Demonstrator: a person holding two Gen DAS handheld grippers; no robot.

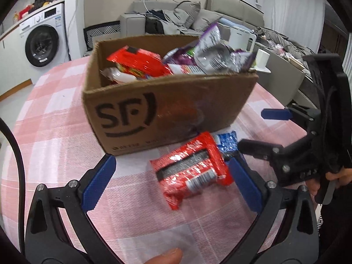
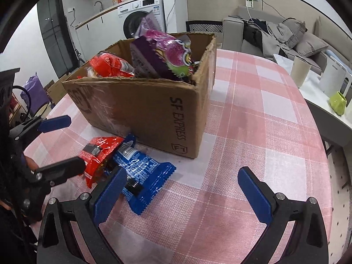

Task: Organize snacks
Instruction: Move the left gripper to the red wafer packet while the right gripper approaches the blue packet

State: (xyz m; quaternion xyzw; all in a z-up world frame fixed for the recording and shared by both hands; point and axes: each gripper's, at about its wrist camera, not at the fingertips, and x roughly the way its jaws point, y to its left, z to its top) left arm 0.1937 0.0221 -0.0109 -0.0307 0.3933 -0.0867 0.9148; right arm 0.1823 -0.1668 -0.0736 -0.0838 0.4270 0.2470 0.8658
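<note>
A brown cardboard box (image 1: 167,101) (image 2: 154,110) stands on the pink checked tablecloth (image 2: 253,132), filled with red packets (image 1: 140,62) and purple packets (image 2: 160,55). In front of it a red snack packet (image 1: 191,171) (image 2: 101,154) lies flat, overlapping a blue packet (image 1: 227,143) (image 2: 145,171). My left gripper (image 1: 171,160) (image 2: 76,140) is open, its fingers either side of the red packet without touching it. My right gripper (image 2: 182,171) (image 1: 252,128) is open and holds nothing; its left finger covers part of the blue packet.
A side table at the right carries a cream cup (image 2: 300,72), a white appliance (image 2: 334,79) and a green mug (image 2: 338,103). A grey sofa (image 1: 198,19) and a washing machine (image 1: 44,39) stand beyond. The two grippers are close together near the table's front edge.
</note>
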